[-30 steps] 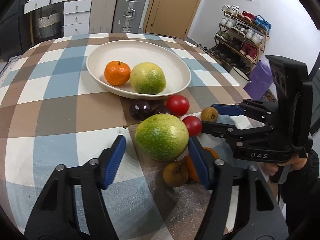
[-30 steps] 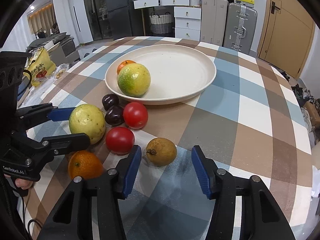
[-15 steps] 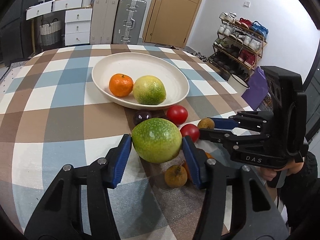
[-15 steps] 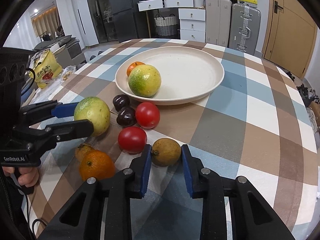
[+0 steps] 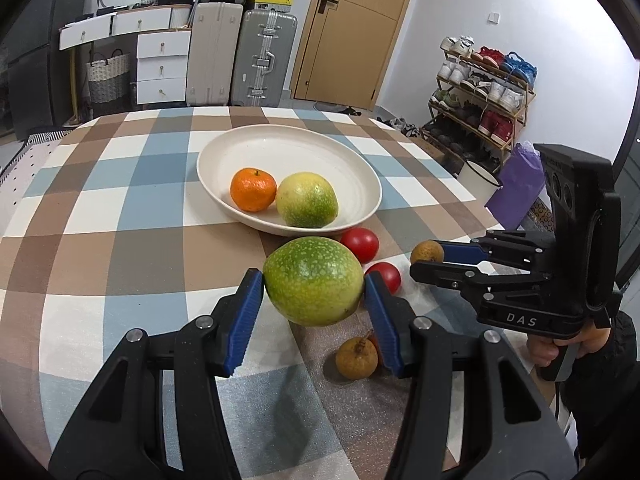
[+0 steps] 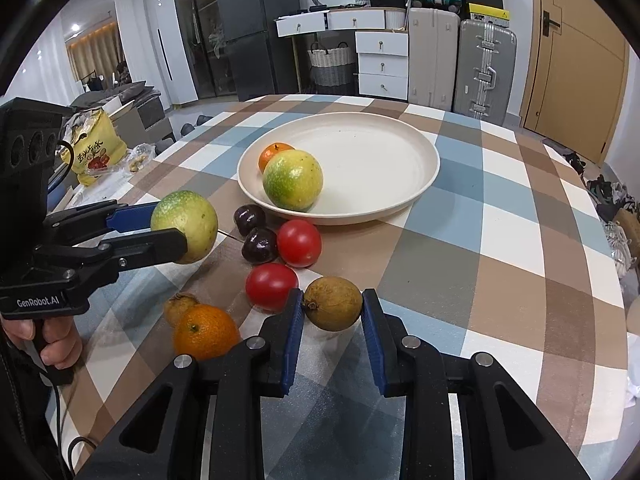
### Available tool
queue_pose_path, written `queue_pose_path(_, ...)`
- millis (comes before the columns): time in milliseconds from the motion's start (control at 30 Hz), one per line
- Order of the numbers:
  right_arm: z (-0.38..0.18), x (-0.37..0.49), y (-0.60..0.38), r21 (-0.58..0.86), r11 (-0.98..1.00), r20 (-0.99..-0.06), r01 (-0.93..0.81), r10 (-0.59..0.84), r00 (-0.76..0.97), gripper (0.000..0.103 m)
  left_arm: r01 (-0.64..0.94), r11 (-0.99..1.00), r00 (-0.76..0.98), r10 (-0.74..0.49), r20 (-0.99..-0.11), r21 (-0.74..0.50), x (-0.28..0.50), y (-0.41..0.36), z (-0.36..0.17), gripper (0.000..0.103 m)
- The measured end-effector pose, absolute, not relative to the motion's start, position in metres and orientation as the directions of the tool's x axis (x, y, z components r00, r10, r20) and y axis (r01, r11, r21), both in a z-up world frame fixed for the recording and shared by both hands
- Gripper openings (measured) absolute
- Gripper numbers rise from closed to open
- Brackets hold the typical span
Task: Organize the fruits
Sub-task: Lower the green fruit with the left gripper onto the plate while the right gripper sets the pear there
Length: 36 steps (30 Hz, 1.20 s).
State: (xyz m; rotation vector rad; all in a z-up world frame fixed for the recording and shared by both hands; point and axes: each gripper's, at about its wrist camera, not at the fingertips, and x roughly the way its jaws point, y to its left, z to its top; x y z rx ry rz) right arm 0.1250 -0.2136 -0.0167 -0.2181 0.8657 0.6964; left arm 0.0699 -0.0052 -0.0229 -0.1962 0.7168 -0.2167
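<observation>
My left gripper (image 5: 314,284) is shut on a large green speckled fruit (image 5: 313,281), held clear above the checked tablecloth; the same fruit (image 6: 185,226) shows at the left of the right wrist view. My right gripper (image 6: 332,306) is shut on a small brown fruit (image 6: 333,303) that rests on the cloth. The cream bowl (image 5: 352,164) behind holds a tangerine (image 5: 253,189) and a yellow-green fruit (image 5: 307,199). On the cloth lie two red tomatoes (image 6: 299,243) (image 6: 271,286), two dark plums (image 6: 260,245), a tangerine (image 6: 206,332) and another small brown fruit (image 5: 356,357).
The checked table (image 6: 500,240) has open cloth to the right of the bowl. A yellow snack bag (image 6: 94,152) lies at its far left edge. Suitcases (image 5: 262,58), drawers and a shoe rack (image 5: 480,92) stand beyond the table. A hand (image 6: 60,340) grips the left handle.
My left gripper closed on the green fruit and lifted it off the cloth. My right gripper's fingers closed onto the small brown fruit.
</observation>
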Motion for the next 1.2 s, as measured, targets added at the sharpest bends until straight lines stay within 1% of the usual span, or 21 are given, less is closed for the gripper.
queue_pose_path(267, -0.003, 0.128, -0.222, 0.120, 0.767, -0.715, -0.630, 0.507, 0.481, 0.029, 0.093, 0.973, 0.782, -0.204, -0.589, -0.213, 0.065, 0.001, -0.005, 0.050)
queue_pose_path(467, 0.014, 0.131, -0.227, 0.130, 0.769, -0.681, -0.625, 0.527, 0.507, 0.029, 0.072, 0.976, 0.806, -0.178, -0.564, -0.206, 0.067, 0.006, 0.009, 0.050)
queue_pose_path(867, 0.034, 0.144, -0.224, 0.161, 0.774, -0.634, -0.612, 0.556, 0.537, 0.029, 0.045, 0.981, 0.819, -0.145, -0.554, -0.190, 0.088, 0.014, 0.020, 0.050)
queue_pose_path(1200, 0.039, 0.166, -0.218, 0.171, 0.784, -0.624, -0.597, 0.555, 0.550, 0.029, 0.032, 0.985, 0.825, -0.121, -0.552, -0.167, 0.124, 0.017, 0.027, 0.050)
